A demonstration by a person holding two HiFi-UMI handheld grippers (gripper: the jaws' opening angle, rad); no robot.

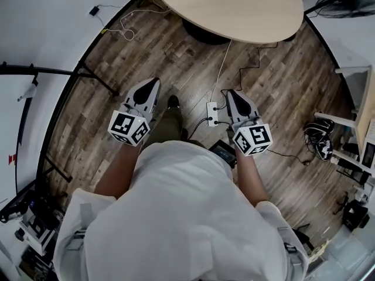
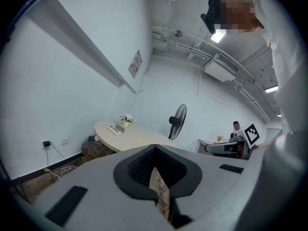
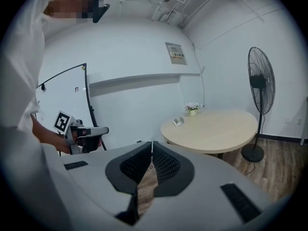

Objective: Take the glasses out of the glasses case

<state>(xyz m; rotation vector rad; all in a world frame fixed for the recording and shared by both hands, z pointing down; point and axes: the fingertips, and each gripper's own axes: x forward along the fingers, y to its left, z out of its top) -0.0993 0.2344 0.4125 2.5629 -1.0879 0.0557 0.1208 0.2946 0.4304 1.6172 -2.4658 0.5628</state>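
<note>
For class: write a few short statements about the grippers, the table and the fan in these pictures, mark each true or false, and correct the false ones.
1. The left gripper and the right gripper both have their fingers shut on nothing. True.
2. The left gripper rests on the oval table. False: it is held over the wooden floor, short of the table.
3. A standing fan is beside the table. True.
4. The tabletop is bare. False: a flower pot and a small pale object sit on it.
</note>
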